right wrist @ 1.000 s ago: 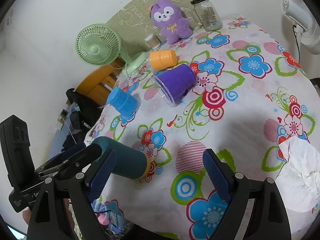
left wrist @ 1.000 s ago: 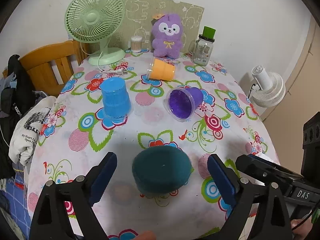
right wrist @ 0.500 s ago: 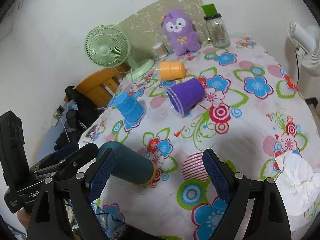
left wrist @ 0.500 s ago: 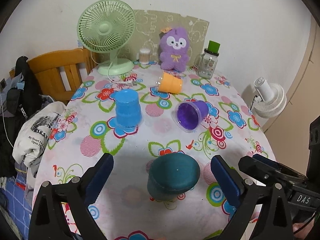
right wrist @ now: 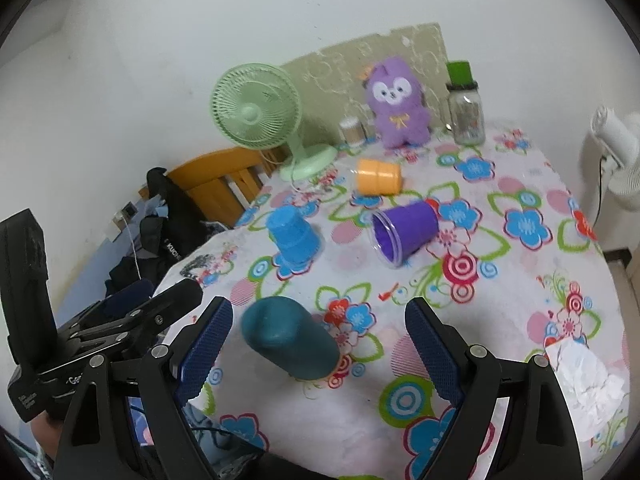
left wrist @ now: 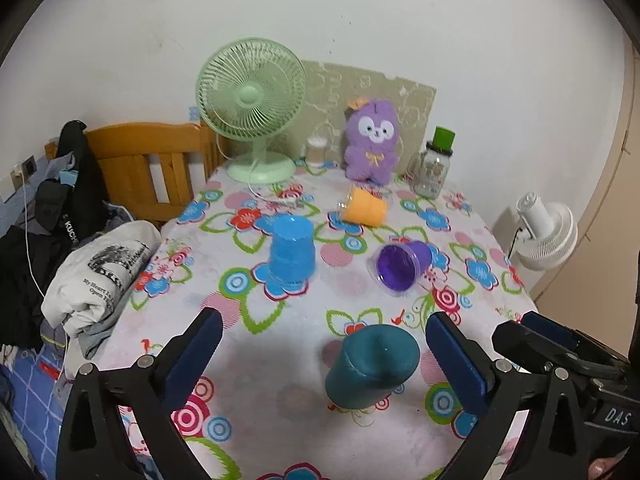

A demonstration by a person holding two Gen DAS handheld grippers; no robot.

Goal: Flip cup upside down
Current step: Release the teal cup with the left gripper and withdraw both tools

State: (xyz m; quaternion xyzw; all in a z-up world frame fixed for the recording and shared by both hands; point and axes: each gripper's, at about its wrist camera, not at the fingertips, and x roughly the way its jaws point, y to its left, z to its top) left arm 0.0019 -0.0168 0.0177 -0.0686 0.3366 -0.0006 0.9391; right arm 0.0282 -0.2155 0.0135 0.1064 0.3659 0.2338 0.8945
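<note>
A teal cup (left wrist: pixel 370 366) stands upside down on the floral tablecloth near the front edge, between the open jaws of my left gripper (left wrist: pixel 324 354); it also shows in the right wrist view (right wrist: pixel 290 342). A blue cup (left wrist: pixel 291 252) stands upside down farther back. A purple cup (left wrist: pixel 400 266) and an orange cup (left wrist: pixel 365 209) lie on their sides. My right gripper (right wrist: pixel 319 350) is open and empty, held above the table's front edge, with the teal cup between its jaws in the view.
A green desk fan (left wrist: pixel 252 108), a purple plush toy (left wrist: pixel 372 146), a glass jar with a green lid (left wrist: pixel 434 168) and a small cotton-swab jar (left wrist: pixel 316 152) stand at the back. A wooden chair with clothes (left wrist: pixel 100 208) is left. Crumpled tissue (right wrist: pixel 584 376) lies front right.
Both grippers have pulled back and risen from the table, so more of it shows. The teal cup stays upside down where it stood. Both grippers remain open.
</note>
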